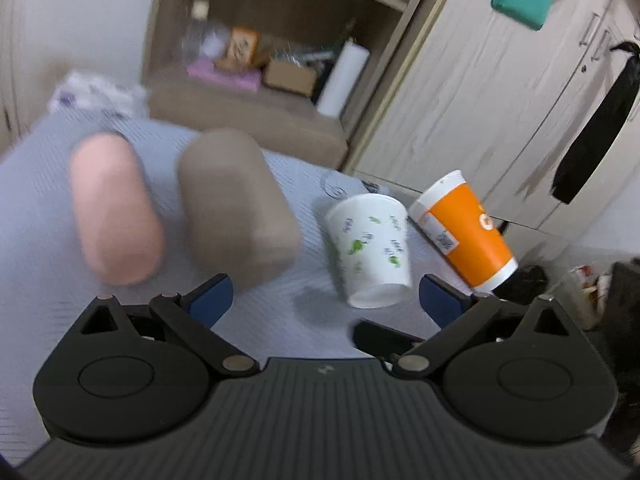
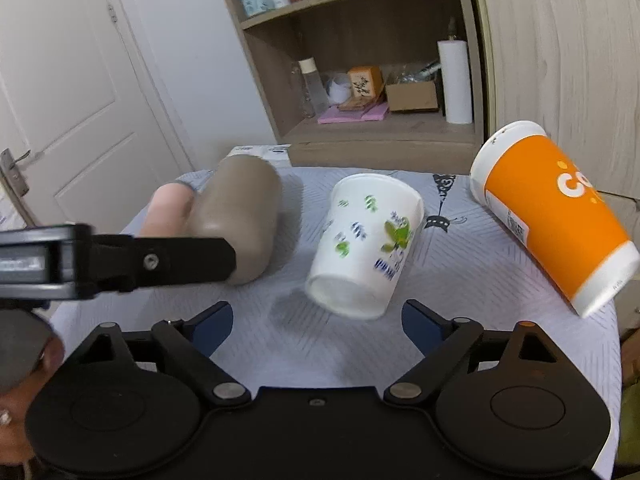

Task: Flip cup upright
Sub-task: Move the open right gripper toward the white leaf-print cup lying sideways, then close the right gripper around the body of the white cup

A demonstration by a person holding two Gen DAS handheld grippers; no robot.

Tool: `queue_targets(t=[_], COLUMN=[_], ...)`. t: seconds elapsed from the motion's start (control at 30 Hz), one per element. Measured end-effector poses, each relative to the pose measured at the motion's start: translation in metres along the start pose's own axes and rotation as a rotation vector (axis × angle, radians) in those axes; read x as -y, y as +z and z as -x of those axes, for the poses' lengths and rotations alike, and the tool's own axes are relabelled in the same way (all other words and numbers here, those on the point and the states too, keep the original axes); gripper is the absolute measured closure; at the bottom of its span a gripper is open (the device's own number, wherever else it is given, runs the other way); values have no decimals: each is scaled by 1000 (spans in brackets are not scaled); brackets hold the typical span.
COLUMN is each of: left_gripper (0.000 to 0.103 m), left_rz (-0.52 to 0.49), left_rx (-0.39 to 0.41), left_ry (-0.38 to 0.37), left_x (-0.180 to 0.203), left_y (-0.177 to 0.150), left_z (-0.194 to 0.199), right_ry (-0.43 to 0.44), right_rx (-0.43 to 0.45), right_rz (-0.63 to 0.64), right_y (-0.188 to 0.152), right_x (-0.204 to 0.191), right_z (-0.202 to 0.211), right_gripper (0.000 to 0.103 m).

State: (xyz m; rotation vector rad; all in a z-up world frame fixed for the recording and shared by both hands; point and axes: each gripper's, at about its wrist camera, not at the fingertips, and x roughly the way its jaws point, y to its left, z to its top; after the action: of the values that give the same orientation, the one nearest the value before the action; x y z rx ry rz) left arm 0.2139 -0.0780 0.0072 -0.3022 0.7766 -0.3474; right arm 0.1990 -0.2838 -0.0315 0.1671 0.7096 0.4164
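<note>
Plainly, the blue-padded fingers (image 1: 212, 298) of the left gripper (image 1: 326, 300) are seen spread wide with nothing between them, held above the pale blue patterned cloth (image 1: 280, 328) that covers the table. The same released stance is shown by the right gripper (image 2: 318, 320), whose blue fingers (image 2: 420, 322) stand well apart and grasp nothing. Just ahead of both pairs of fingers, the white cup (image 1: 370, 250) with green and blue prints is found lying on its side on the cloth, its closed base turned toward the cameras and its open rim pointing away; in the right wrist view the white cup (image 2: 366, 240) sits between the lines of the two fingers but is not touched by either. To its right, the taller orange cup (image 1: 466, 232) with white bands is tipped at a slant, its base nearer the cameras; whether it rests fully on the cloth cannot be told. To the left of the white cup a brown cup (image 1: 236, 204) lies on its side, and beyond it a pink cup (image 1: 114, 210) is laid likewise, both blurred. From the right wrist view the left gripper's black body (image 2: 120, 260) is seen reaching in from the left edge, in front of the brown cup (image 2: 244, 216). Behind the table a wooden shelf unit (image 2: 360, 128) holding a paper towel roll (image 2: 454, 80) is visible.
</note>
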Motion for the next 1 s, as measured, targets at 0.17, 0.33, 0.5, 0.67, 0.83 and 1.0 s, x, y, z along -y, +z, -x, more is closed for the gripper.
queue_targets(t=[0.17, 0.33, 0.5, 0.67, 0.83, 1.0], left_gripper=[3, 3, 3, 3, 3, 3], left_rz=[23, 87, 104, 102, 84, 41], left_rx=[-28, -57, -62, -64, -45, -31], left_ry=[-6, -24, -28, -31, -96, -122], left_x=[0, -9, -11, -11, -10, -8], left_y=[5, 7, 7, 7, -1, -11], left_z=[-14, -27, -29, -28, -18, -2], right_ry=[-6, 12, 26, 40, 76, 129], right_rx=[-2, -45, -54, -66, -86, -113], right_rz=[-25, -61, -86, -100, -141, -171], right_y=[6, 7, 5, 0, -12, -26], right_x=[11, 20, 23, 22, 17, 6], right_z=[-12, -22, -23, -18, -4, 6], right_gripper=[9, 20, 41, 41, 41, 41])
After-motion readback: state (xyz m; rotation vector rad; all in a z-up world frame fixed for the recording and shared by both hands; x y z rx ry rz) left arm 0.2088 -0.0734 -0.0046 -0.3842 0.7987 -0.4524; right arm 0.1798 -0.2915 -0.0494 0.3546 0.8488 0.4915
